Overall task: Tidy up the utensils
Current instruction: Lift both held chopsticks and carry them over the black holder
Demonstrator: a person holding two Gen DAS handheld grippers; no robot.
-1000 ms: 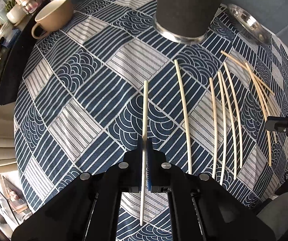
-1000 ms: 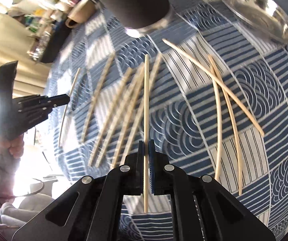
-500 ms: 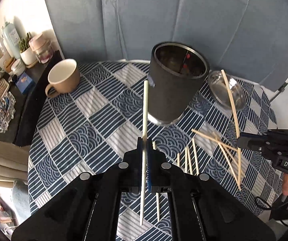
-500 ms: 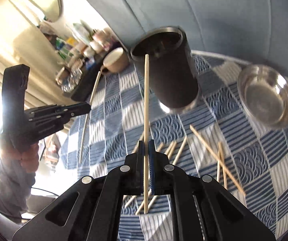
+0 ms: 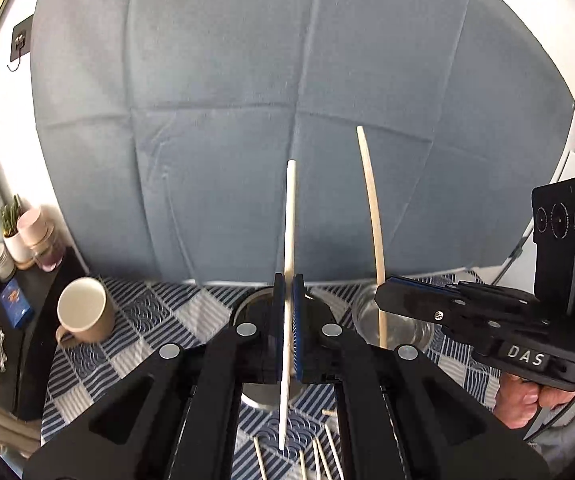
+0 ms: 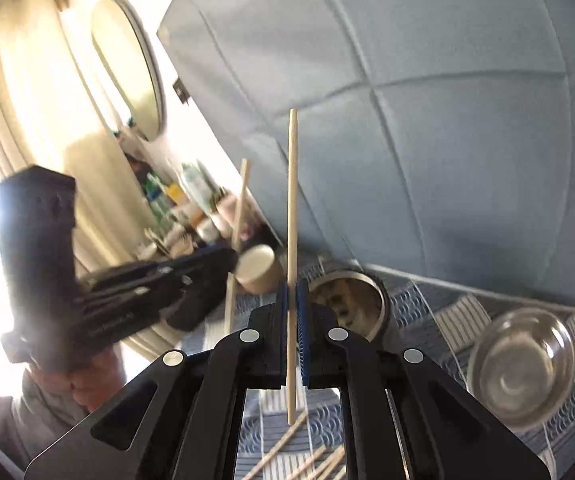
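Observation:
My left gripper (image 5: 287, 282) is shut on a pale chopstick (image 5: 290, 232) that points up and away, high above the table. The dark cylindrical holder (image 5: 253, 310) sits right behind its fingers, mostly hidden. To the right, my right gripper (image 5: 381, 294) grips a second chopstick (image 5: 371, 208). In the right wrist view that gripper (image 6: 292, 294) is shut on its chopstick (image 6: 292, 200), with the holder's steel rim (image 6: 381, 300) just beyond. The left gripper (image 6: 229, 258) and its stick (image 6: 239, 208) show blurred at left. Several loose chopsticks (image 5: 319, 456) lie on the cloth below.
A tan mug (image 5: 83, 312) stands at the table's left, and a steel bowl (image 6: 523, 360) sits right of the holder. Jars and bottles (image 5: 15, 236) crowd a dark side shelf at far left. A blue padded wall (image 5: 287, 120) rises behind the patterned tablecloth (image 5: 159, 320).
Both grippers have risen from the table, each carrying its chopstick, and tilted upward. The holder, first seen from low down, now lies just beyond the fingertips.

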